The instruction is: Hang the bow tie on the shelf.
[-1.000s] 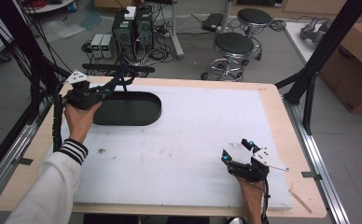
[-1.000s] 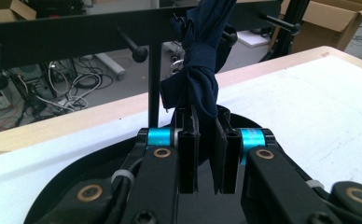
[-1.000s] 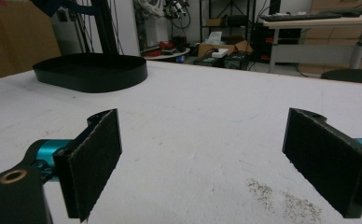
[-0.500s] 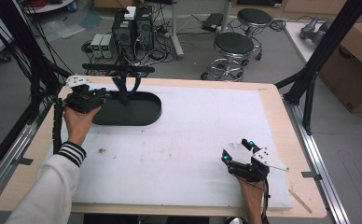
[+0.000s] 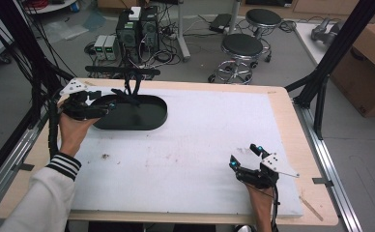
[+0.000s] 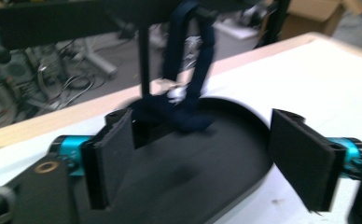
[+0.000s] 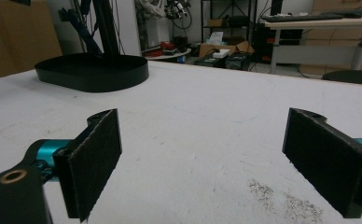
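Matt black tray (image 5: 142,116), rough white mat (image 5: 200,140), wooden table (image 5: 292,125)

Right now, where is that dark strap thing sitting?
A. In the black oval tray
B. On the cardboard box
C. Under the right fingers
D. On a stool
A: the dark strap rests in the black oval tray, just ahead of the open left gripper.

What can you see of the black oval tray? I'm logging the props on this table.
The black oval tray is a shallow, matte dish with a low upright wall and flat floor, probably plastic. It sits flat at the far left of the white table mat. A thin black post stands in it, and a dark blue strap hangs from a bar down onto its floor. The left gripper, open, reaches over its near-left rim.
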Demonstrator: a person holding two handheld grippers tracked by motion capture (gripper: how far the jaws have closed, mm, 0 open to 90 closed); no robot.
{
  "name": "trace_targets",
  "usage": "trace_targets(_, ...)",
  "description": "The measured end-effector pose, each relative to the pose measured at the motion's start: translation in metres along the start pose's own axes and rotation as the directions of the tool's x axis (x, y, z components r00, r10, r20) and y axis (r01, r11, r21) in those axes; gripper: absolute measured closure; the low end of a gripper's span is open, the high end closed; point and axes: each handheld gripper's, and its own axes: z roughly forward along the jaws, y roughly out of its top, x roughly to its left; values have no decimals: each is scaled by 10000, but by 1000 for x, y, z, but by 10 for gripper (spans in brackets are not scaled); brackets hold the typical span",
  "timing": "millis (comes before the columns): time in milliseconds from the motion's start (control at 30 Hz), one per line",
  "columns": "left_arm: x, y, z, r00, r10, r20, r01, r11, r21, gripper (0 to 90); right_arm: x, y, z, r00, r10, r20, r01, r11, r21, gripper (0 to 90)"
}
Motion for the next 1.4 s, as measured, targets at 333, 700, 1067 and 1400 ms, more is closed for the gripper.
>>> trace_targets(333,-16,-32,-32,9991,154,392,-120,9962,-860,183,0,0,0,10000,-55,51,55,10000,-15,106)
trace_targets(700,-37,-102,-80,9987,280,415,-203,9841,-1766,183,1,0,-1,9999,40,163,-39,10000,-42,106)
trace_targets(1067,-47,-143,-86,9992,399,3,-388,9720,-2319,180,5,-1,-3,9979,-280,584,297,9991,-286,105)
trace_targets(1400,-42,-151,-83,9996,66,277,2,9713,-2379,180,6,-2,-3,9973,-317,663,341,9988,-349,106)
